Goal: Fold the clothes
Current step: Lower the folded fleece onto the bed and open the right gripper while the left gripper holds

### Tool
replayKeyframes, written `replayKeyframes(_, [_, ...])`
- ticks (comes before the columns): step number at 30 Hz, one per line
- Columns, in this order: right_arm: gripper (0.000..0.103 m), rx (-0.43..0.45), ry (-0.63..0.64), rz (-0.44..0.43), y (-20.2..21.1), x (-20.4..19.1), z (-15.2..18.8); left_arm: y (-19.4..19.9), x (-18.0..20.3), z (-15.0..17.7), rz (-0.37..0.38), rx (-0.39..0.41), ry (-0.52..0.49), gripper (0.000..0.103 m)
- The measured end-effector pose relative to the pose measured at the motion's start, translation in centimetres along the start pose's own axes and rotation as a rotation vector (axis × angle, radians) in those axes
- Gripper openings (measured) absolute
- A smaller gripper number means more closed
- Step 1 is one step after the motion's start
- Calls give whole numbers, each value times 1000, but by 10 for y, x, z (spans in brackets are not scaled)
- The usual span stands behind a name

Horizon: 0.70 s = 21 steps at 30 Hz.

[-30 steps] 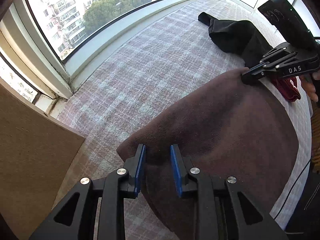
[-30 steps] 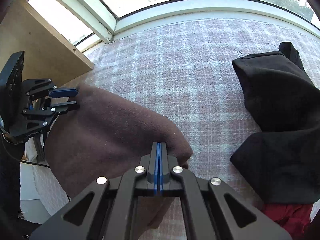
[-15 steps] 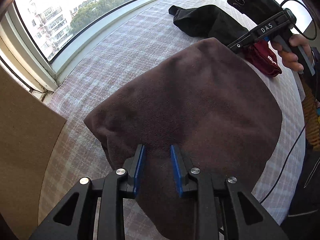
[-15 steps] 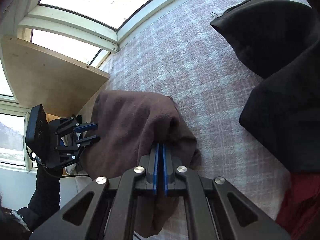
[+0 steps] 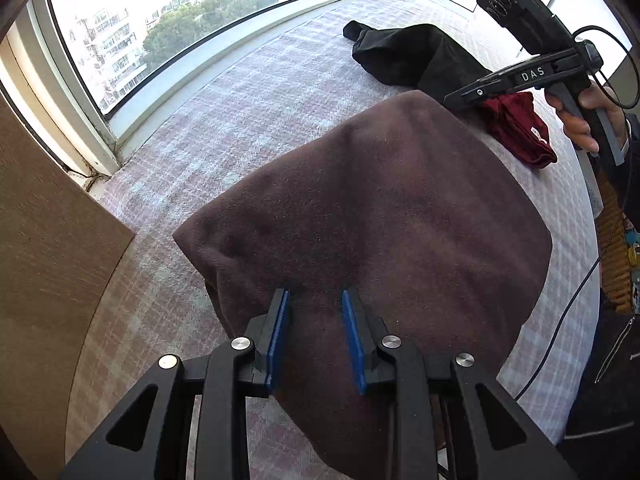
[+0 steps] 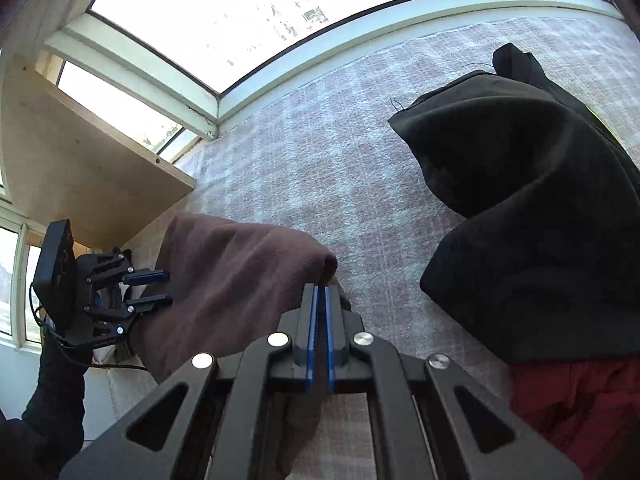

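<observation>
A brown fleece garment [image 5: 384, 216] hangs lifted and doubled over above the near edge of the plaid cloth [image 5: 248, 108], while crumpled black [image 6: 532, 216] and dark red [image 5: 516, 128] clothes lie toward its right edge.

The cloth [image 5: 380, 208] held up is dark brown. The bed cover [image 5: 248, 120] is pink-and-white plaid. One garment [image 6: 528, 200] is black, another [image 5: 516, 128] dark red.

Strong daylight is pouring in through the windows [image 5: 168, 32], blowing the glass out to white glare in the right wrist view. The plaid cover [image 6: 340, 168] is showing clearly. The black garment [image 6: 540, 208] is losing detail in shadow. Fisheye bending and dark corners are framing both sharp pictures.
</observation>
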State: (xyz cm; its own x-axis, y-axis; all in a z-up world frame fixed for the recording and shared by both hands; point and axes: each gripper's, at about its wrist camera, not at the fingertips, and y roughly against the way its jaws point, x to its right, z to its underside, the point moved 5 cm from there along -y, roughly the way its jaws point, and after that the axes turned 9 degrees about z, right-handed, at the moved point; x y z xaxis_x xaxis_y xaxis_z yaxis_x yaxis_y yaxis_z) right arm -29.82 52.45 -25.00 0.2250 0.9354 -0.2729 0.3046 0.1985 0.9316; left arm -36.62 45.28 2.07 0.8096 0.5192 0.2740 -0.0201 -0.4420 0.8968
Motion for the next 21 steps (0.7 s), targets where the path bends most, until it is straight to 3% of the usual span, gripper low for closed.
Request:
replayKeyframes(3, [4, -102, 9, -29, -22, -3, 7, -2, 0, 0, 0, -6, -1, 26])
replayKeyframes(8, [4, -66, 79, -70, -28, -31, 2, -5, 1, 0, -11, -18, -13, 26])
replayKeyframes(12, [2, -48, 42, 69, -39, -13, -17, -6, -2, 0, -1, -12, 0, 26])
replayKeyframes(16, [4, 16, -14, 184, -22, 17, -22, -4, -4, 3, 9, -4, 3, 26])
replayKeyframes(19, [4, 31, -78, 20, 6, 15, -14, 8, -8, 7, -2, 29, 22, 26])
replayKeyframes(21, [14, 71, -58, -66, 24, -1, -8, 19, -16, 9, -20, 62, 43, 27])
